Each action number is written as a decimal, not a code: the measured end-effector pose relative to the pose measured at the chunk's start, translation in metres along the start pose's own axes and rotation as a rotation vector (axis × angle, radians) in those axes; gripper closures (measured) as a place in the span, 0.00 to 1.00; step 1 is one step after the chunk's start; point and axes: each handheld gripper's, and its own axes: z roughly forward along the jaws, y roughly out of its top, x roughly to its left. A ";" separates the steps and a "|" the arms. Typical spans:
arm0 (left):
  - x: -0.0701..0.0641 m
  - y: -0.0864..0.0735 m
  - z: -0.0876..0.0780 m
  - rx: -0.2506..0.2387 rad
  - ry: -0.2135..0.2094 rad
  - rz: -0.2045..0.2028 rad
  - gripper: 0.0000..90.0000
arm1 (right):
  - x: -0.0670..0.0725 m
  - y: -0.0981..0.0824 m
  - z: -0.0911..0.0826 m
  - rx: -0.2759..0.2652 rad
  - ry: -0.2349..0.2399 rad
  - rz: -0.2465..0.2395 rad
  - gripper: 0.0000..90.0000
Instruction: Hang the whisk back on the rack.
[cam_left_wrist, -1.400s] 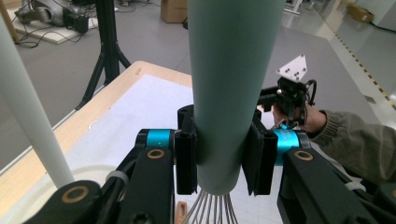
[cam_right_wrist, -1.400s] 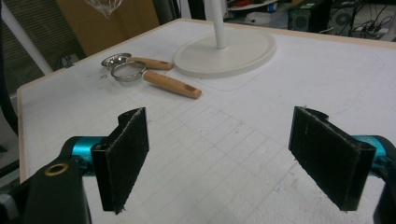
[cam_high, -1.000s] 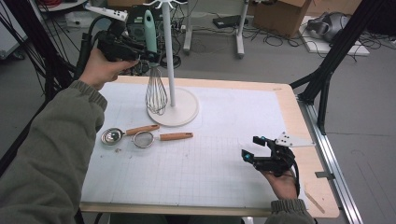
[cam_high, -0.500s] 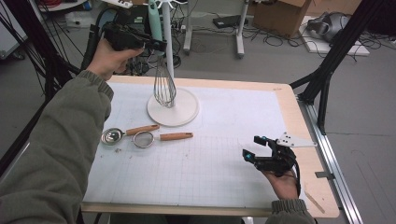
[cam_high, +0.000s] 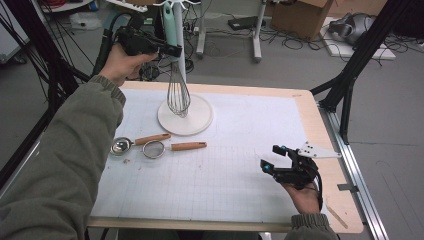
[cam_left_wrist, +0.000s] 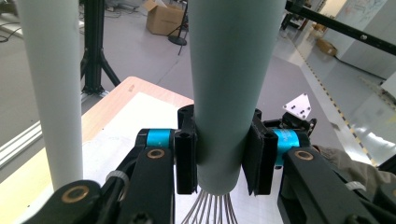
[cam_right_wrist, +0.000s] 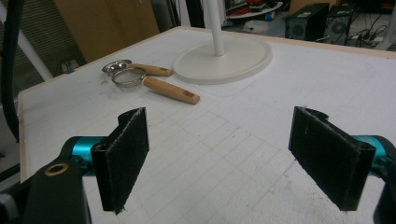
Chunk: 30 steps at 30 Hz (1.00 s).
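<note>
High view showing left tool (cam_high: 167, 49) clenching whisk (cam_high: 177, 92) by its pale green handle at 11 o'clock beside stand (cam_high: 186, 116), right tool (cam_high: 272, 158) resting released on surface (cam_high: 240, 130) at 4 o'clock

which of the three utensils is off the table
The whisk, clamped by its pale green handle in the left gripper beside the stand's pole; both wooden-handled utensils lie flat.
</note>
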 end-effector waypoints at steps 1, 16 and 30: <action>0.001 0.000 0.000 -0.001 -0.002 -0.001 0.77 | 0.000 0.000 0.000 0.001 0.001 0.005 0.21; 0.005 -0.002 0.006 -0.013 0.023 -0.025 0.75 | 0.001 0.000 0.000 -0.003 0.014 0.001 0.21; -0.013 0.001 -0.012 0.017 0.197 0.030 0.67 | 0.000 0.000 -0.002 -0.011 0.015 0.004 0.21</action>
